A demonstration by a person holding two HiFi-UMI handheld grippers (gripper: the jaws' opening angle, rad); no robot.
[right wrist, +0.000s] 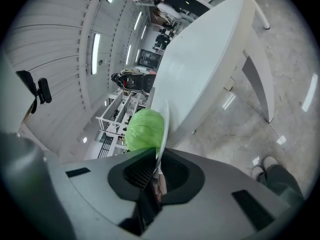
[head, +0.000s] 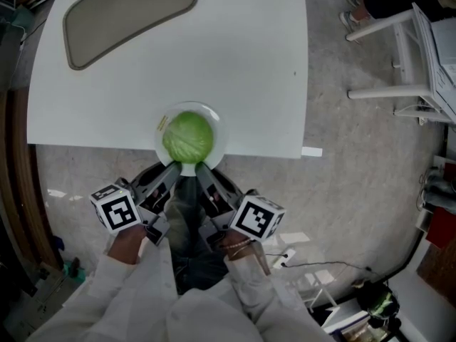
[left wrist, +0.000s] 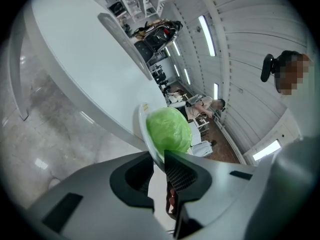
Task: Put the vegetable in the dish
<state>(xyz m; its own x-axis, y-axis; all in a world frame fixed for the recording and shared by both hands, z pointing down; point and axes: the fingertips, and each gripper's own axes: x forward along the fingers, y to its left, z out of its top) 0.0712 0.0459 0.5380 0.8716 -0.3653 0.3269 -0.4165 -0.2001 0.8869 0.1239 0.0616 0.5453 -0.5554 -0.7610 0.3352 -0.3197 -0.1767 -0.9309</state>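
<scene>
Head view: cabbage (head: 188, 137) rests in dish (head: 219, 124).
Handling: dish stiff, breakable; cabbage may roll.
Left tool (head: 174, 167), right tool (head: 201, 168): clamped on near rim.

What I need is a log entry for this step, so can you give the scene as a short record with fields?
vegetable: green cabbage, lying in the dish
dish: white dish, at the table's near edge, jutting past it
left tongs: left tongs closed on the dish's near rim
right tongs: right tongs closed on the same rim, beside the left
table: white table
other: grey tray at the table's far left
task state: vegetable already in the dish
</scene>
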